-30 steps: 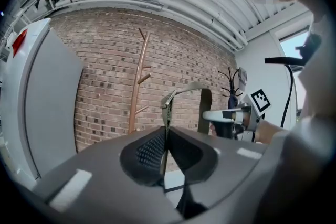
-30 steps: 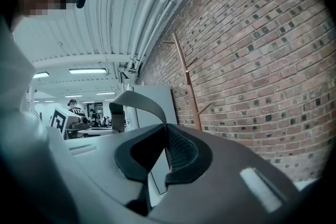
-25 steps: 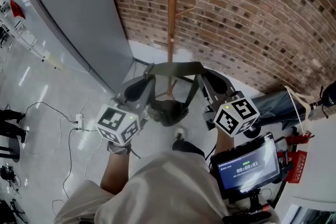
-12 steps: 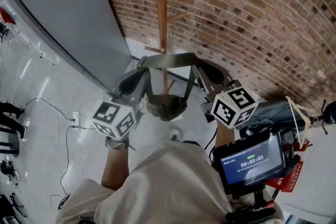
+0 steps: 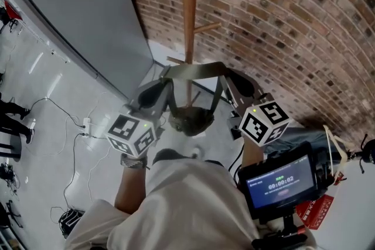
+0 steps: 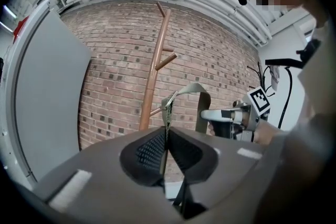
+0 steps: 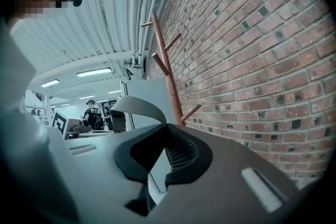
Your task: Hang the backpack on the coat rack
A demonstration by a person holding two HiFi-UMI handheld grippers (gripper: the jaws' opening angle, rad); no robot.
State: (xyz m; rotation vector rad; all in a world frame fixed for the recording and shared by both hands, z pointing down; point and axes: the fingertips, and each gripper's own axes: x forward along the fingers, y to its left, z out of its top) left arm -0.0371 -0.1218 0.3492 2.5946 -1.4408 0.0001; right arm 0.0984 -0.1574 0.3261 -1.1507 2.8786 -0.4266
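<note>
The backpack (image 5: 188,120) hangs by its olive strap (image 5: 193,71) between my two grippers. My left gripper (image 5: 166,84) is clamped on one end of this strap, and my right gripper (image 5: 228,76) on the other end. The bag is close in front of the wooden coat rack (image 5: 188,9), near the brick wall (image 5: 281,20).

Coat rack (image 5: 188,9) top cut off (upper edge); base hidden behind backpack (image 5: 190,120).
</note>
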